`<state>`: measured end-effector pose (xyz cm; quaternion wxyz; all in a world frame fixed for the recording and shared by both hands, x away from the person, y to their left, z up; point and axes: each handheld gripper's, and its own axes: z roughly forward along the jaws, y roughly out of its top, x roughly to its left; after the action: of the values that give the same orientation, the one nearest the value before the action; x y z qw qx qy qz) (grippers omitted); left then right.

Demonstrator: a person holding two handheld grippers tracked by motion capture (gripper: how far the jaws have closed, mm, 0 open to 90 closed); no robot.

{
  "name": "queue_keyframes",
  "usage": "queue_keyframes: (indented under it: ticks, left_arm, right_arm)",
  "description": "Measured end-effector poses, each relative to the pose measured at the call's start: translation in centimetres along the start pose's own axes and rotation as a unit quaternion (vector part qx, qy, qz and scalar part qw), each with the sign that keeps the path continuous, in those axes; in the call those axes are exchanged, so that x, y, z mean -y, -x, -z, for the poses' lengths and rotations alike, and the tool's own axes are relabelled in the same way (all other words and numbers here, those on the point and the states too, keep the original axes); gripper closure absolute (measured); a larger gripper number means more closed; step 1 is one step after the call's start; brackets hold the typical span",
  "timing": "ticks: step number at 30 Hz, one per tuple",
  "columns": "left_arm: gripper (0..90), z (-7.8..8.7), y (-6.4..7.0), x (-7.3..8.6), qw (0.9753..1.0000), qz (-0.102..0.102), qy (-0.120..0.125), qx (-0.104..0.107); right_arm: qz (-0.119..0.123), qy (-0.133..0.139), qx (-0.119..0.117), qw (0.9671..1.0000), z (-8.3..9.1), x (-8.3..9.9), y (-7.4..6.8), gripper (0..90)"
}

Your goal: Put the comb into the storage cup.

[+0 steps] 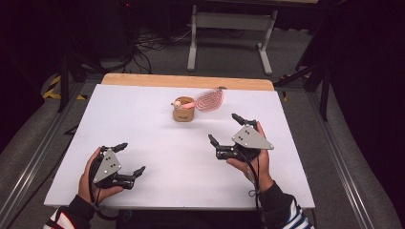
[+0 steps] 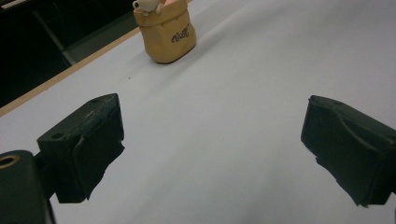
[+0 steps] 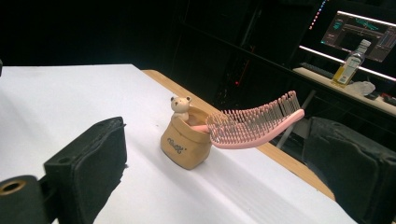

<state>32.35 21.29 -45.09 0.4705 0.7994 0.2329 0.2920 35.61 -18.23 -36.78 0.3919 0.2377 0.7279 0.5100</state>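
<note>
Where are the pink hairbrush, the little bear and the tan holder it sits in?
Pink hairbrush [image 3: 254,122], right gripper view, on its bristled head.
Little bear [image 3: 180,107], right gripper view, on its body at the holder's rim.
Tan holder [image 2: 168,35], left gripper view, on its front wall.

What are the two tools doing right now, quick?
Left tool: open, holding nothing.
Right tool: open, holding nothing.

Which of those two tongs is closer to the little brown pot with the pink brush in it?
The right tongs, at the right of the high view, are closer to the brown pot holding the pink hairbrush. The left tongs sit nearer the table's front edge.
</note>
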Motion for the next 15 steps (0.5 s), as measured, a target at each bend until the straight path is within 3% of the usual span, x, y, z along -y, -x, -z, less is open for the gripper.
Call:
queue_keyframes:
  ticks: [15]
  left_arm:
    - [6.9, -0.12, 0.06, 0.03, 1.0, -0.001, -0.003, 0.003]
  right_arm:
    - [0.011, -0.006, -0.007, 0.9999, 0.4, 0.39, -0.56, 7.0]
